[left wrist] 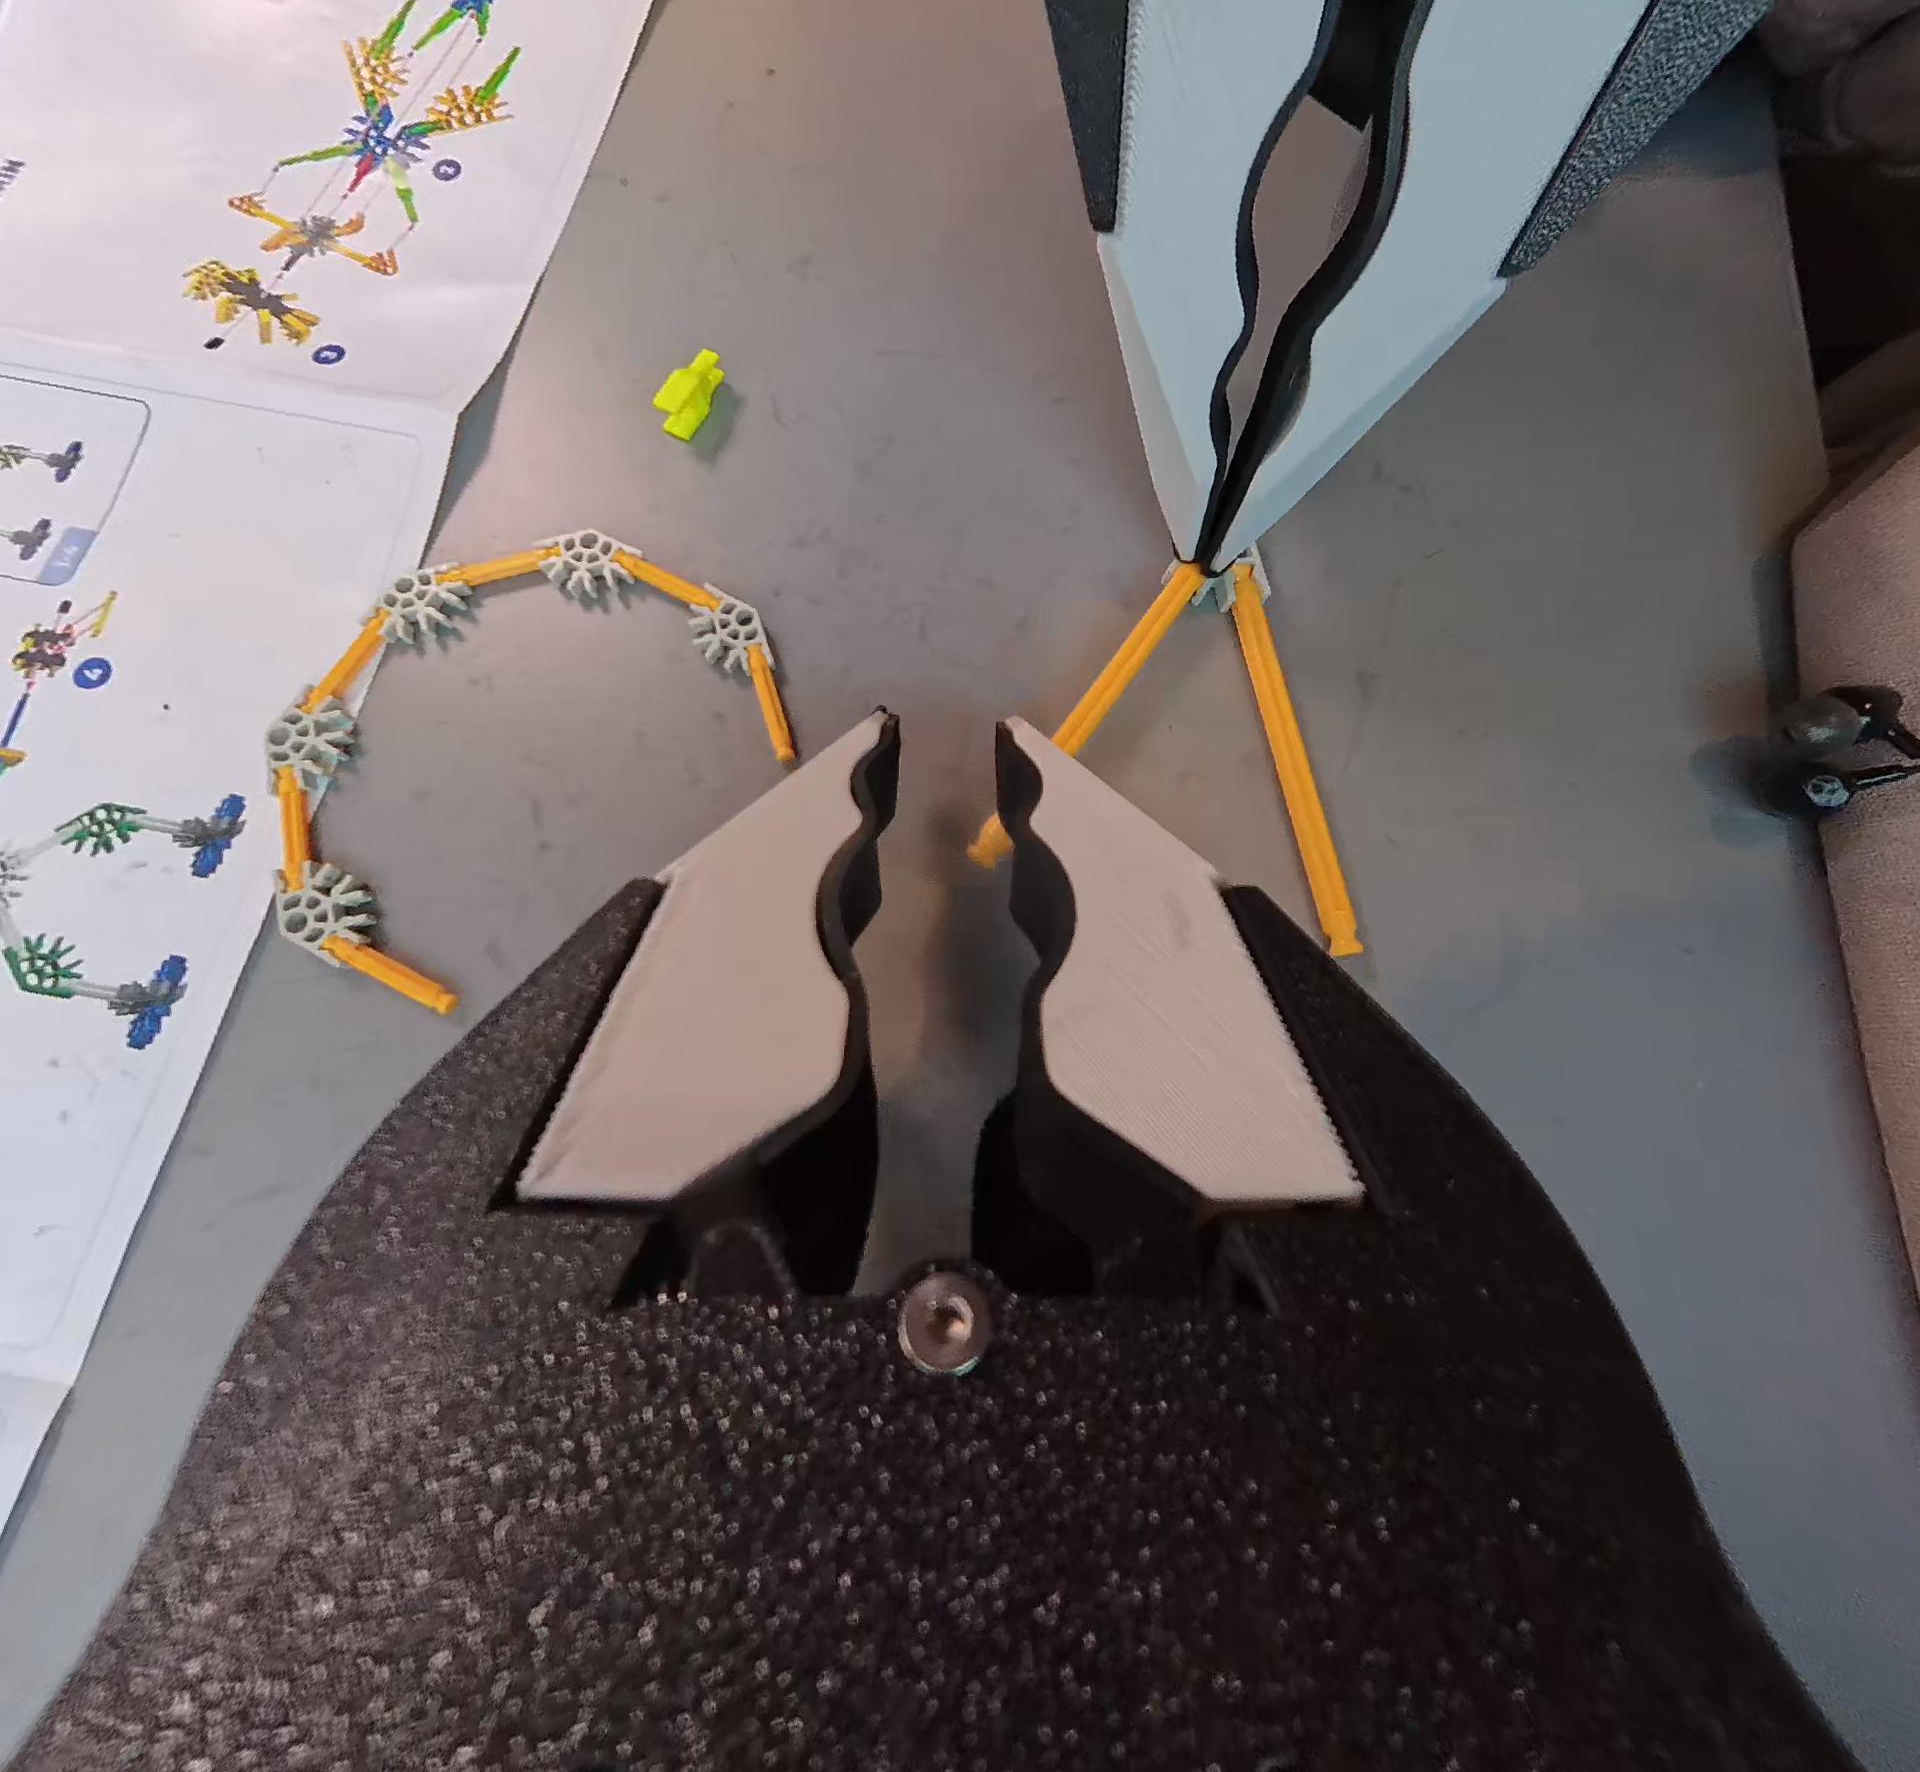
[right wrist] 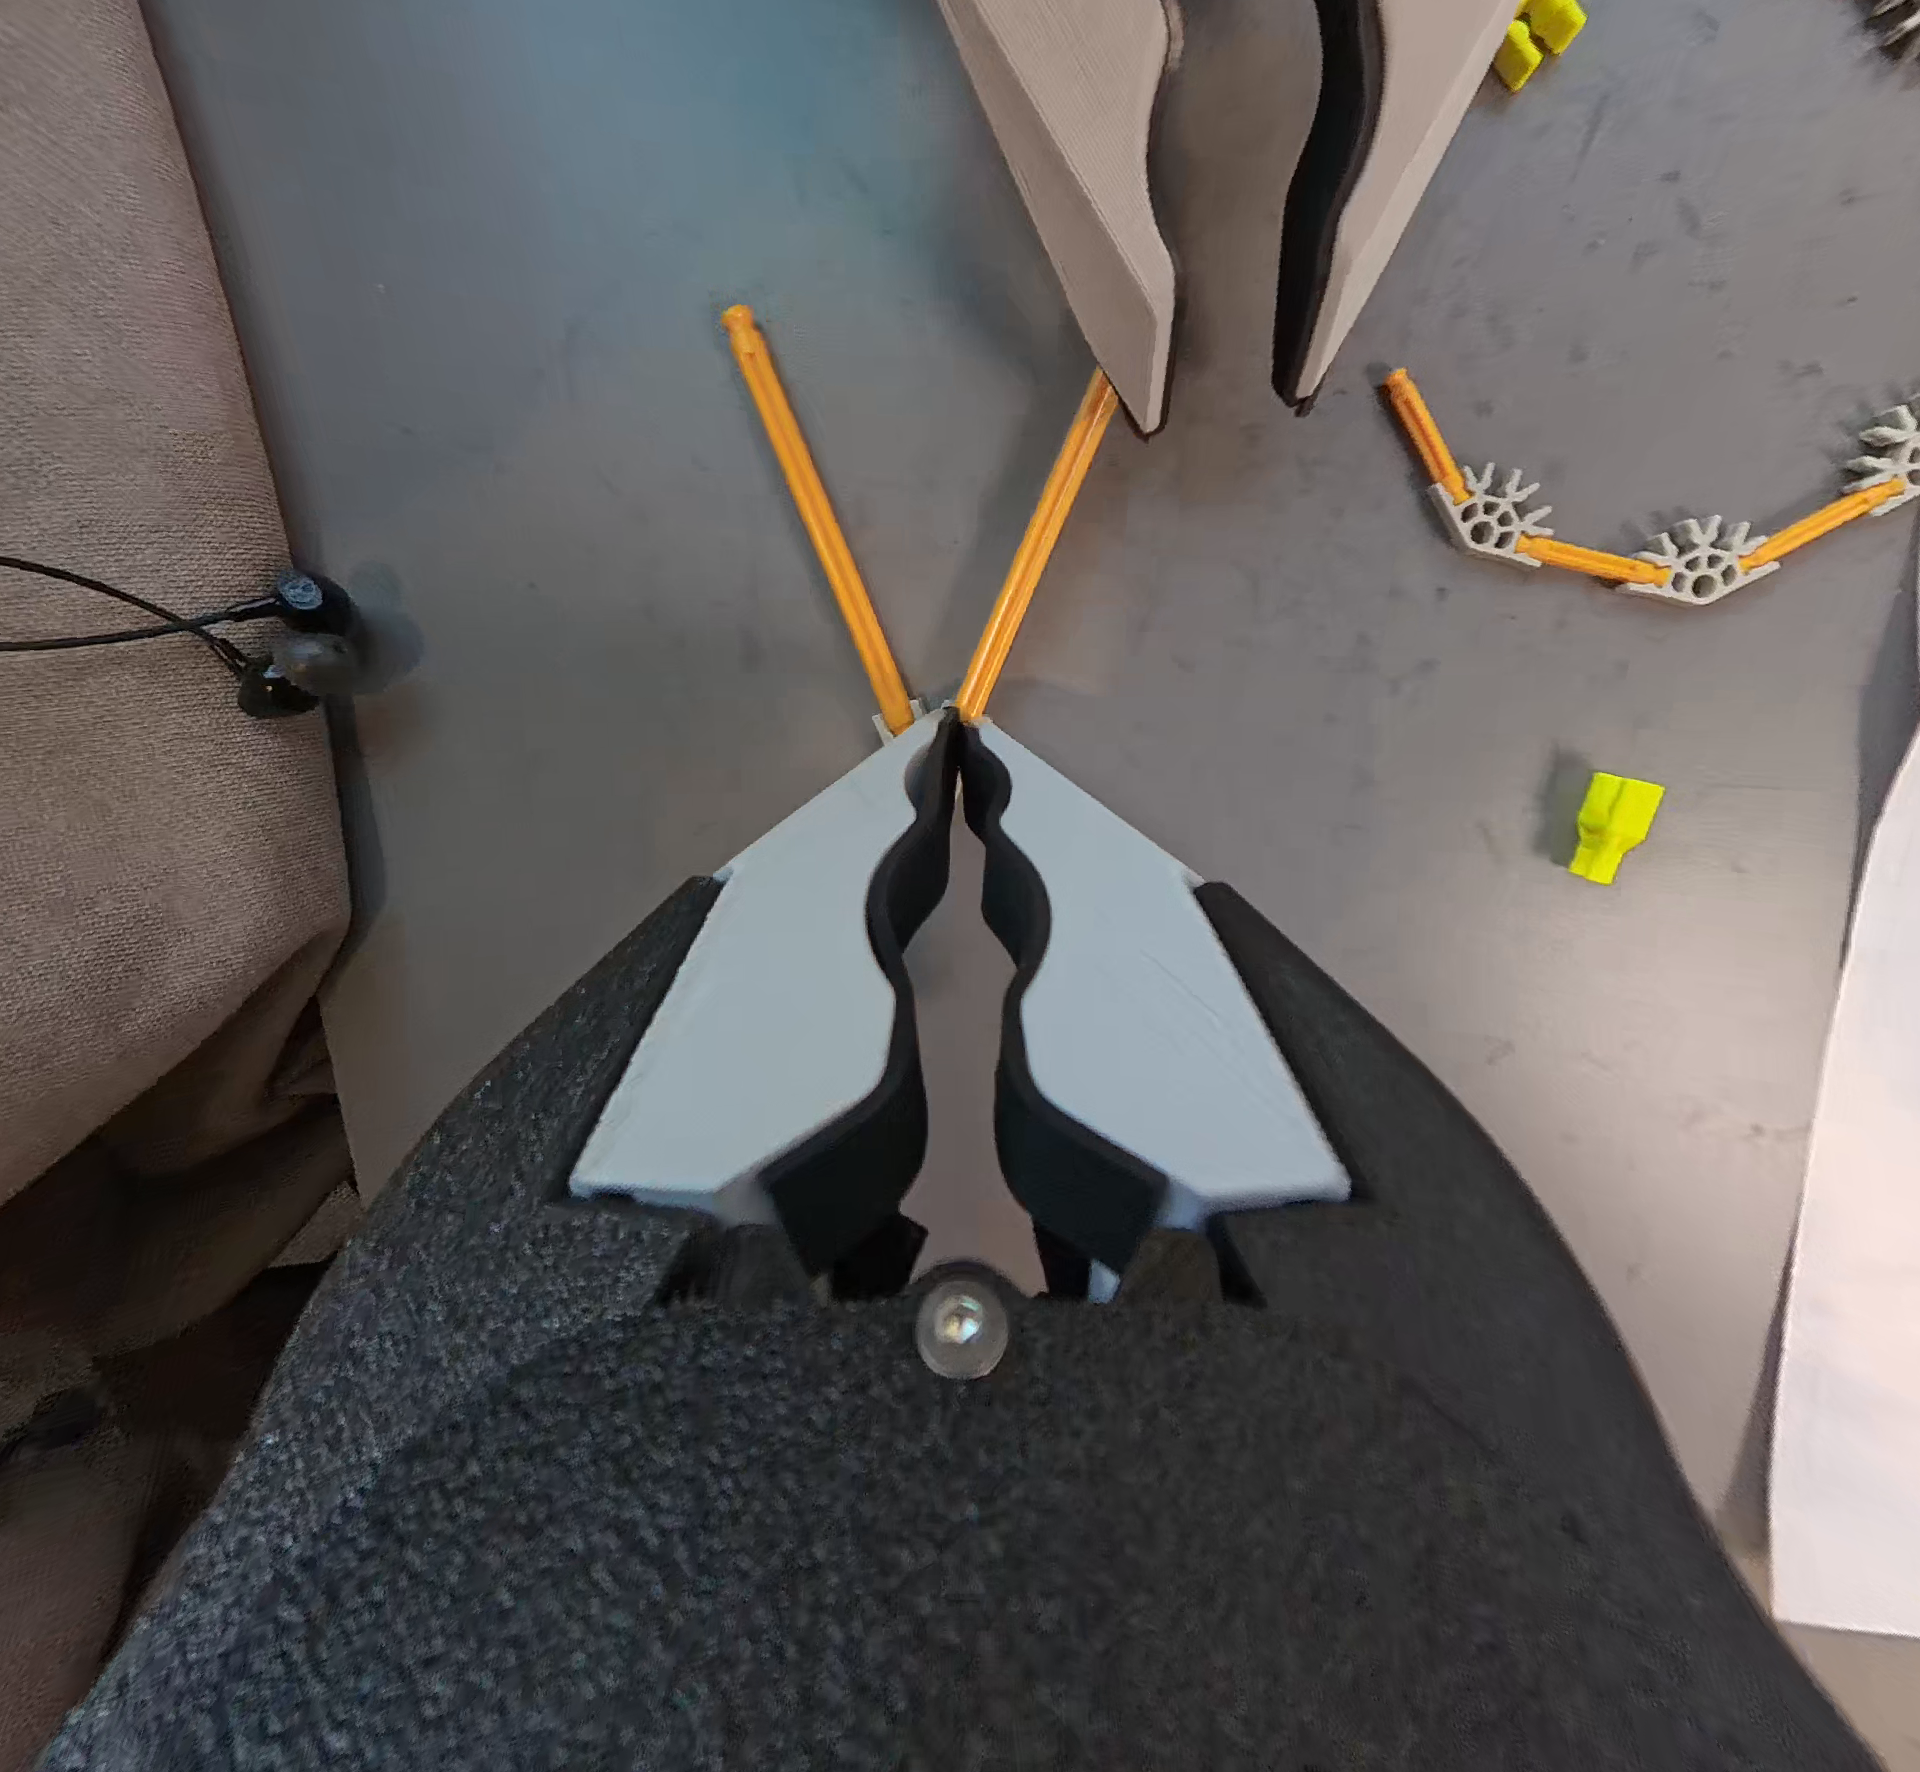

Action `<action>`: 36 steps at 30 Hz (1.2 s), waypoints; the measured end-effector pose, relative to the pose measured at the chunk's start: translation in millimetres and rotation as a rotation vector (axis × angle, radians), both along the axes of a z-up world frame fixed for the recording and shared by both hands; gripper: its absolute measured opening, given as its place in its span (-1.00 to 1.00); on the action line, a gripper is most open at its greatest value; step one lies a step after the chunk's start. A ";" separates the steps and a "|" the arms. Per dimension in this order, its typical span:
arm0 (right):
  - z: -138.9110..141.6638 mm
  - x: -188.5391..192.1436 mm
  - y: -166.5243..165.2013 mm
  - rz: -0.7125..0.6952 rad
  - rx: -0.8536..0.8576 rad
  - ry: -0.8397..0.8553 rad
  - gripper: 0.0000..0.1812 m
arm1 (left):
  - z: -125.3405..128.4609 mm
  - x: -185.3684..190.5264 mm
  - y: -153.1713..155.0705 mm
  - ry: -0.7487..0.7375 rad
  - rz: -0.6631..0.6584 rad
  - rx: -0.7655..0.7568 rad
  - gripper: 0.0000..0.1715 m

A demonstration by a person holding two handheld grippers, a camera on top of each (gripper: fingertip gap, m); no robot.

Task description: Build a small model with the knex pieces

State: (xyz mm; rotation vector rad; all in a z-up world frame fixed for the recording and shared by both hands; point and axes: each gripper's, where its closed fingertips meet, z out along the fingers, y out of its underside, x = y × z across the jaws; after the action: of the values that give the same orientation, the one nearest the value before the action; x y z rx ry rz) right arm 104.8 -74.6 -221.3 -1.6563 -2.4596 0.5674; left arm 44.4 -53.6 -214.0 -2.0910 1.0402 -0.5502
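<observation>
Here, right gripper (right wrist: 958,735) clamped on a grey connector (left wrist: 1226,584) joining two orange rods (right wrist: 821,527).

Left gripper (left wrist: 943,735) with jaws apart, empty, low over the grey surface (left wrist: 935,268), one fingertip (right wrist: 1143,351) touching the nearer rod's far end. Off to the left of the open jaws, an arc of grey connectors and orange rods (left wrist: 416,683); ahead of them, a small yellow-green piece (left wrist: 691,392); farther left, instruction sheets (left wrist: 208,164). Beside the closed jaws at the surface's edge, black earphones (right wrist: 291,642) near beige fabric (right wrist: 125,579).
</observation>
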 end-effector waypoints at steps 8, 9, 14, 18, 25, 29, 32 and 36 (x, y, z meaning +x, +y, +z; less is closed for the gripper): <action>-3.5 -4.9 -2.7 0.068 0.115 -0.073 -1.00 | -12.6 7.5 -11.0 0.041 -0.063 -0.023 -0.84; -2.9 -7.1 -3.8 0.077 0.115 -0.078 -1.00 | -13.0 7.2 -11.1 0.044 -0.063 -0.026 -0.84; -3.0 -6.6 -4.1 0.102 0.132 -0.129 -1.00 | 4.1 3.0 -14.6 -0.029 -0.070 -0.016 -0.83; -2.7 -10.0 -4.8 0.072 0.086 -0.091 -1.00 | -1.8 0.5 -31.5 0.010 -0.155 -0.032 -0.80; 18.3 -9.4 0.5 -0.001 -0.057 0.101 -0.83 | -6.7 -10.3 -13.7 0.128 -0.084 0.094 -0.80; 7.6 -10.8 -3.6 0.029 -0.030 0.173 -0.49 | 12.2 -24.2 5.1 0.097 0.023 0.187 -0.80; -1.9 -14.2 -7.6 -0.012 -0.013 0.196 -0.63 | 27.3 -35.7 13.1 0.046 0.087 0.218 -0.80; -5.5 -10.5 -3.5 -0.175 -0.004 0.204 -0.76 | 36.4 -37.3 4.5 -0.031 0.037 0.185 -0.80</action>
State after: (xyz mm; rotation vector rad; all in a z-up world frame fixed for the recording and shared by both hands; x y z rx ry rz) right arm 94.4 -78.1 -226.8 -1.6996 -2.1485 0.6799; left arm 7.1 -49.1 -177.6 -1.9303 0.9935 -0.4490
